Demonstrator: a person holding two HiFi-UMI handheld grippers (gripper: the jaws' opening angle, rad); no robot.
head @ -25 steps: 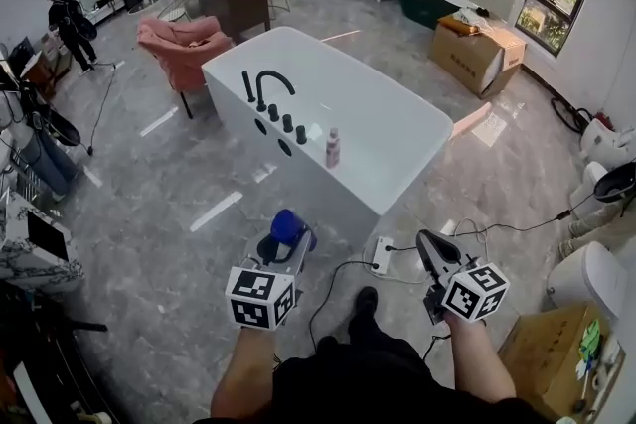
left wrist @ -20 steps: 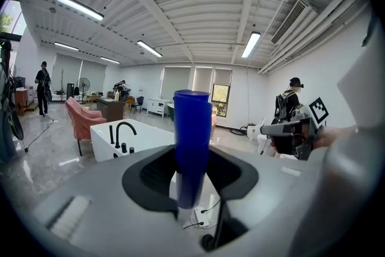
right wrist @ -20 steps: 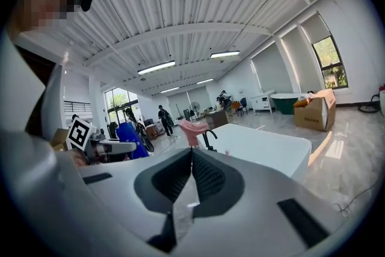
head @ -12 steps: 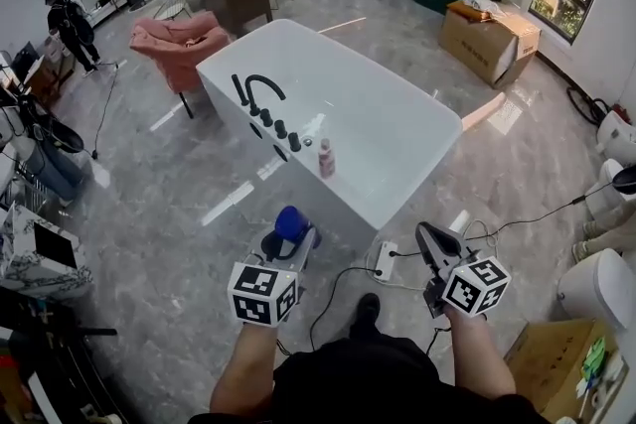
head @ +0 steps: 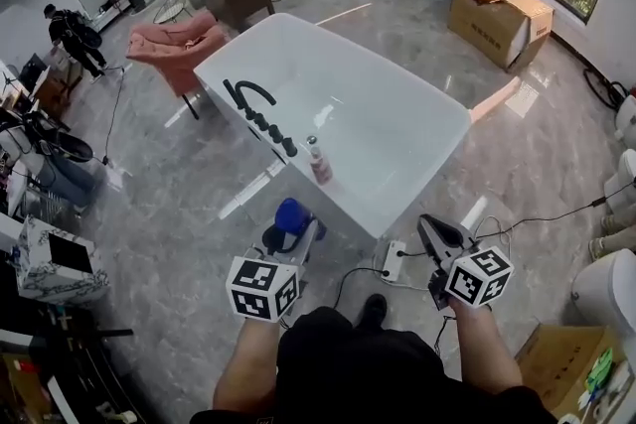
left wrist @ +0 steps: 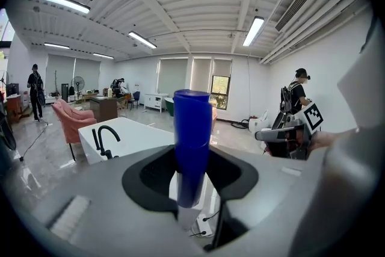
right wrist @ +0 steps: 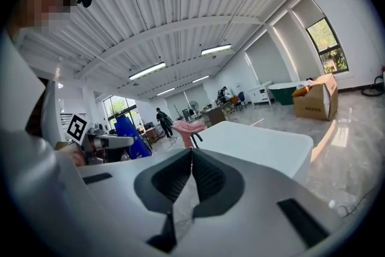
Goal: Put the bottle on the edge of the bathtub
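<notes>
A blue bottle (head: 291,216) stands upright between the jaws of my left gripper (head: 295,233), which is shut on it; in the left gripper view the blue bottle (left wrist: 191,147) fills the centre. Ahead is the white bathtub (head: 429,100) with a black faucet (head: 248,94) on its near rim. A small pink bottle (head: 318,161) stands on that rim beside the faucet knobs. My right gripper (head: 429,231) is low on the right, its jaws shut with nothing in them, its tips (right wrist: 191,153) meeting in front of the bathtub (right wrist: 258,144).
A white power strip (head: 395,261) and black cables lie on the floor between me and the tub. A pink armchair (head: 179,45) stands behind the tub at left, a cardboard box (head: 502,15) at far right. A person (head: 70,30) stands at far left.
The bathtub has come nearer and lower in the head view. Both grippers keep their places in front of me, the left still holding the blue bottle.
</notes>
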